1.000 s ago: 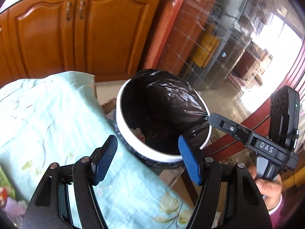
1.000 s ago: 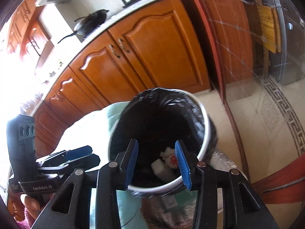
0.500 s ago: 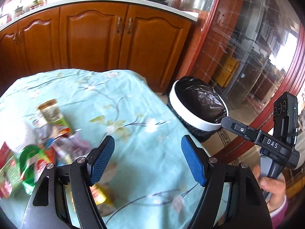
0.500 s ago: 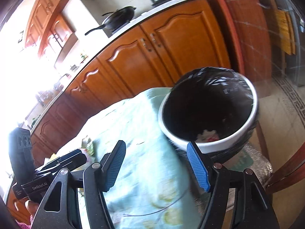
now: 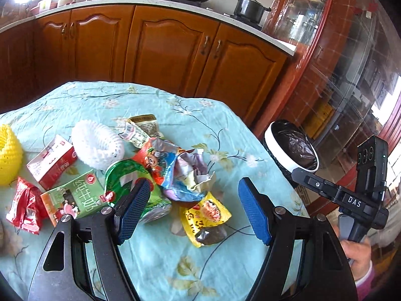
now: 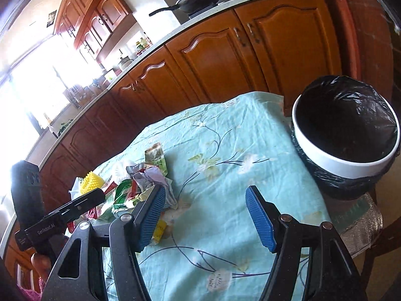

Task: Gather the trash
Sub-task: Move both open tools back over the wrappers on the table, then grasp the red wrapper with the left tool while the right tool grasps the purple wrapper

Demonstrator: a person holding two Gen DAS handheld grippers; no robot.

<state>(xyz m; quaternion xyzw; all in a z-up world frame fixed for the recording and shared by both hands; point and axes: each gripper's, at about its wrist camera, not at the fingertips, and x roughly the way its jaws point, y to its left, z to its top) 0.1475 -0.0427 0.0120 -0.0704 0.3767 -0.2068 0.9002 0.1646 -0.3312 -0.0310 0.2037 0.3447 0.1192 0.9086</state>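
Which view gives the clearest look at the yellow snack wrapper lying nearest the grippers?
The left wrist view. The yellow snack wrapper lies whole and unobstructed on the tablecloth, print visible. In the right wrist view only a small yellow edge of it shows, the rest hidden behind the right gripper.

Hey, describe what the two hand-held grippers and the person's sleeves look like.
Both the left hand-held gripper and the right hand-held gripper have black frames, silver pivot screws and blue textured pads. Their bodies bear white lettering, "GenRobot.AI" and "DAS". A pink sleeve covers the right wrist.
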